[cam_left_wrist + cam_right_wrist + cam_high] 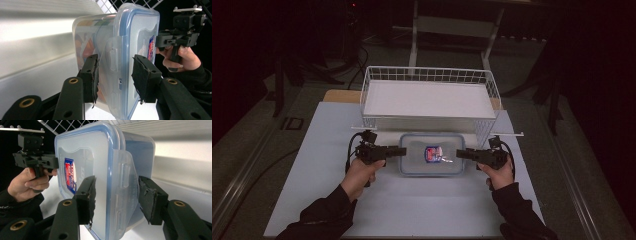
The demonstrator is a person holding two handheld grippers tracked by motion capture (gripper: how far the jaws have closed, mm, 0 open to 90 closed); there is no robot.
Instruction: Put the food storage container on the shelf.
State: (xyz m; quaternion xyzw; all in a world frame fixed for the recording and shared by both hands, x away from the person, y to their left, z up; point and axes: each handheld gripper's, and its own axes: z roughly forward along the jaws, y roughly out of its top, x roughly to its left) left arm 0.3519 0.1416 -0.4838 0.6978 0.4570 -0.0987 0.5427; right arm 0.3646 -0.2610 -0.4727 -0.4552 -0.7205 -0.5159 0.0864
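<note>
A clear plastic food container [417, 150] with a blue-edged lid and a red and blue label [432, 153] sits between my two grippers, just in front of the wire basket. My left gripper [402, 151] is shut on its left end, and in the left gripper view the pads clamp the container [135, 32] at the side latch, one on the body and one on the lid. My right gripper [459, 154] is shut on the opposite end. The right gripper view has the container [87, 152] pinched across lid and body. Coloured contents show dimly through the wall.
A white wire basket [429, 75] with a flat white floor stands right behind the container. The white tabletop [412, 210] stretches toward the person. Cables trail from both grippers. Dark floor and a table frame lie beyond the basket.
</note>
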